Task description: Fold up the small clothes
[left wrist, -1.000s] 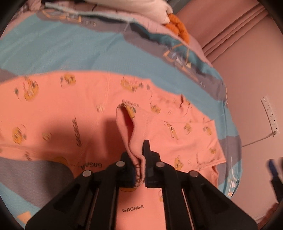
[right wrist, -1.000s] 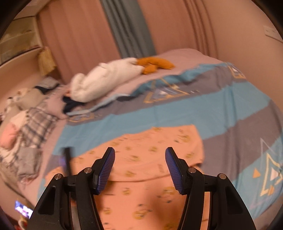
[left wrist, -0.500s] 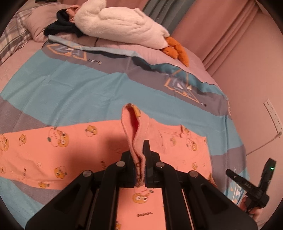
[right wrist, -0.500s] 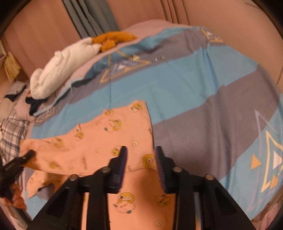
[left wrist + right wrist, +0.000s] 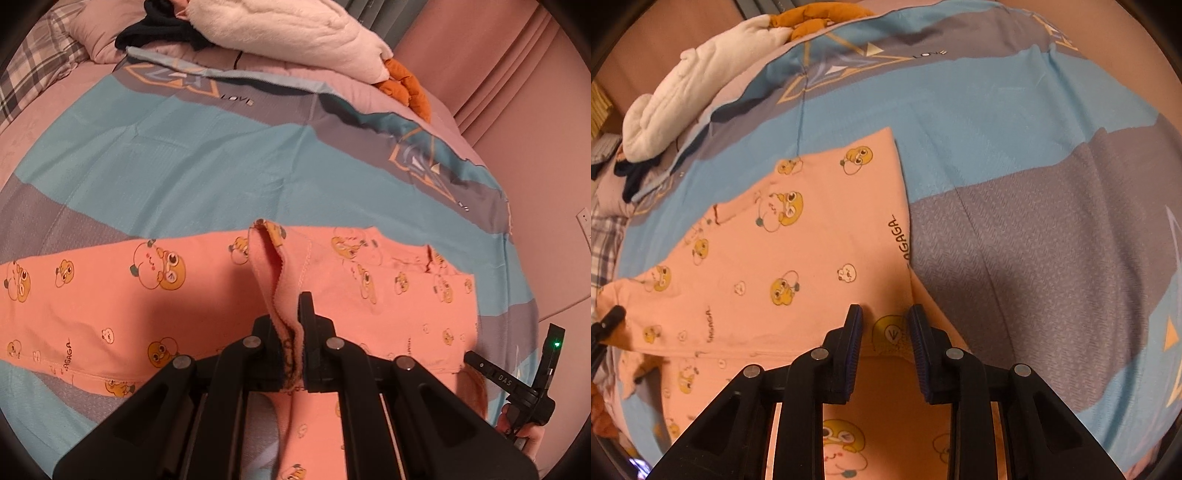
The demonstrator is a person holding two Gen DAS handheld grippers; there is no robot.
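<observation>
A small salmon-pink garment point(image 5: 110, 295) printed with yellow cartoon ducks lies spread on the bed; it also shows in the right wrist view point(image 5: 768, 258). My left gripper point(image 5: 293, 332) is shut on a pinched fold of the garment's fabric, which stands up between the jaws. My right gripper point(image 5: 886, 328) hovers just over the garment's right edge, its jaws part open with a gap between the blue pads and nothing held. The right gripper also shows at the lower right of the left wrist view point(image 5: 524, 384).
The garment lies on a blue and grey bedspread point(image 5: 184, 155), which also shows in the right wrist view point(image 5: 1052, 240). A white plush toy point(image 5: 295, 33) with orange feet point(image 5: 406, 85) lies at the bed's head. A plaid pillow point(image 5: 26, 81) is at far left. Pink wall and curtains stand to the right.
My left gripper has pulled back with the fold, so more bed shows. My right gripper has narrowed from wide open and come down over the garment's right edge.
</observation>
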